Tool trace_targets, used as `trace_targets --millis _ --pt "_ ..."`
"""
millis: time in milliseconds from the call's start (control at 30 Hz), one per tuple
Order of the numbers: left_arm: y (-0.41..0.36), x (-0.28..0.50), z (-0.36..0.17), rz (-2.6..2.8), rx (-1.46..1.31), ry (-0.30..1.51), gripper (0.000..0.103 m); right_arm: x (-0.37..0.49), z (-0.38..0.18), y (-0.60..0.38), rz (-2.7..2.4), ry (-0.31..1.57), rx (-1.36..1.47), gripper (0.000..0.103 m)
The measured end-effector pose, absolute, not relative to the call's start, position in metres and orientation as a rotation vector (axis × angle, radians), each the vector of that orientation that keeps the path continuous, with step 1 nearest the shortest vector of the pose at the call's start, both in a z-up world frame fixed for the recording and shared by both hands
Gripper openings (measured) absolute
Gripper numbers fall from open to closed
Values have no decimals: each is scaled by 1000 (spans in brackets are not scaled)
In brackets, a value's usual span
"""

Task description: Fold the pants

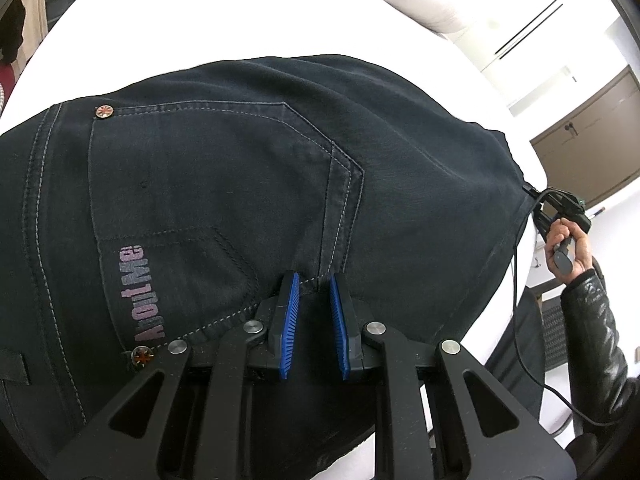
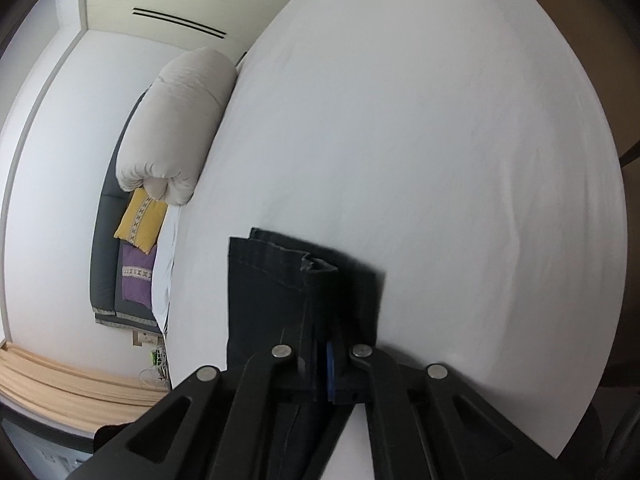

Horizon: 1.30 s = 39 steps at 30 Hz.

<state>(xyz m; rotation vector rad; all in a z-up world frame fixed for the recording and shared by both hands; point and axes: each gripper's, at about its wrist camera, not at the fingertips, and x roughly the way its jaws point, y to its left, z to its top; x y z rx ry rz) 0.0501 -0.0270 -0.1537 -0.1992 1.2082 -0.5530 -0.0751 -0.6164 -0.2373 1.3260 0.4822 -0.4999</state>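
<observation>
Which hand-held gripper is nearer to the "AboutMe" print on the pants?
Left. The left hand-held gripper is open over the seat seam, just beside the AboutMe print. The right hand-held gripper is shut on the pants at their far end.

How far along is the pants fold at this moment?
Early. Done: the dark pants lie spread on the white bed, back pocket up. In hand: the right gripper is shut on the leg hems; the left gripper is open at the seat seam. Left: no crosswise fold is visible yet.
</observation>
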Motion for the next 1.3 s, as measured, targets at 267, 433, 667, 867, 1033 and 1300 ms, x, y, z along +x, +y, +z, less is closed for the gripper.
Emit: trace_targets --millis 267,433,667,867,1033,1300 --pt "-21 48 -155 -570 -204 1198 16 -79 -248 -626 -426 514 1343 0" --pt "-10 46 -158 -592 -244 1186 16 -91 -238 -627 -411 504 1344 11" --pt "10 39 -161 -612 -282 1164 16 -112 -181 -559 -476 557 1132 60" --pt "22 33 -158 -615 -286 1147 16 -89 -196 -448 20 707 1295 44" --pt "32 28 -156 -611 -307 1136 16 -61 -220 -381 182 860 1366 44" --pt "44 22 -156 -616 -333 1124 16 -35 -230 -360 196 925 1390 44"
